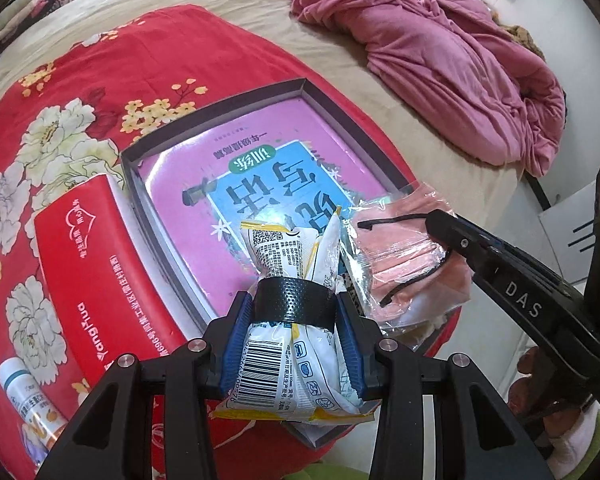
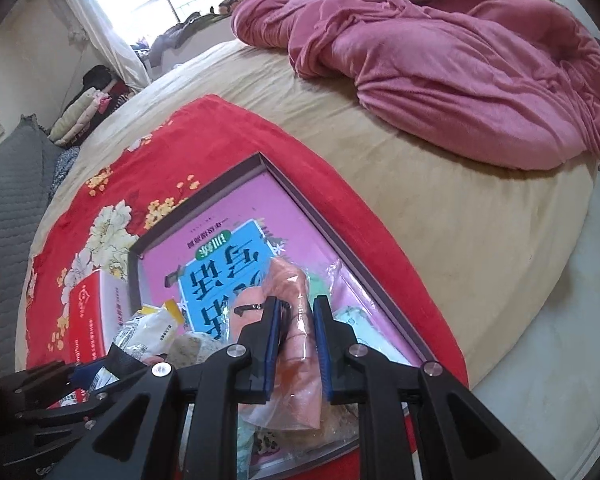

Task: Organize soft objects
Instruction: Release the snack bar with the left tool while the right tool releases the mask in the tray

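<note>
Left gripper (image 1: 294, 316) clamped on a white-and-yellow printed plastic packet (image 1: 290, 276), right gripper (image 2: 296, 336) closed on a clear plastic pouch of pink cloth (image 2: 296, 308), both held over the near end of a shallow dark-walled box (image 1: 312, 92) lined with a pink-and-blue printed sheet (image 1: 228, 168).

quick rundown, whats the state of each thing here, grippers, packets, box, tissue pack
left gripper: shut on white packet
white packet: pinched at the middle, over the box
right gripper: shut on pink mask packet
pink mask packet: held, over the box's edge
box: open, purple book lying inside
red tissue pack: beside the box, untouched
pink blanket: crumpled on the bed
</note>
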Demonstrator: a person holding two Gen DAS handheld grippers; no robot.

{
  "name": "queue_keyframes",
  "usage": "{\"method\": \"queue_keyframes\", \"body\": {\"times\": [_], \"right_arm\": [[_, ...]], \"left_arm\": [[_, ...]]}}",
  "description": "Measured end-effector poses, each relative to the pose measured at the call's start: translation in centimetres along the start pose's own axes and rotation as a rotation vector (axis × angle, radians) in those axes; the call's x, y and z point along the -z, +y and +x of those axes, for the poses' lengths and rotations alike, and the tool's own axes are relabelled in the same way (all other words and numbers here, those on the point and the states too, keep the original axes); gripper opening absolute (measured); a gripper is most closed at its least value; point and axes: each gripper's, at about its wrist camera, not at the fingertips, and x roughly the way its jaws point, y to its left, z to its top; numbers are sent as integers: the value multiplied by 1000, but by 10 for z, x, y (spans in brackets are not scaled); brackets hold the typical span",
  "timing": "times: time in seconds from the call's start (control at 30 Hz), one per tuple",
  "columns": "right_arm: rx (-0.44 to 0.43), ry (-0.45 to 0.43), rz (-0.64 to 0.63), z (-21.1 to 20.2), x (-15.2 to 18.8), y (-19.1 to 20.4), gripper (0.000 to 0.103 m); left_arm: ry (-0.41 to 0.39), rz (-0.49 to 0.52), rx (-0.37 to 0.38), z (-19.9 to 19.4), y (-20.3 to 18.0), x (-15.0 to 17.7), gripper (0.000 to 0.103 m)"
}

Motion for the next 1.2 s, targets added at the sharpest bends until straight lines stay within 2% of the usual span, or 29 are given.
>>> {"method": "queue_keyframes", "body": {"times": [0.23,0.27,0.33,0.4,0.8,1.2], "right_arm": [[29,15,-32,3,-1,0,23],[29,14,-34,2,-1,-1,26],[27,13,-43,0,-2,-1,40],[21,7,-50,-2,-3,-1,46],[38,-13,-66,-12,-5,1,48],[47,-23,-73,-19,-6,4,53]], "left_arm": [[18,24,2,8,-8,-1,44],[22,26,0,10,-8,-1,44],[28,30,-6,12,-10,-1,44],[30,30,-9,14,-10,-1,44],[3,48,-51,6,-10,-4,48],[-33,29,-64,-15,-2,1,61]]}}
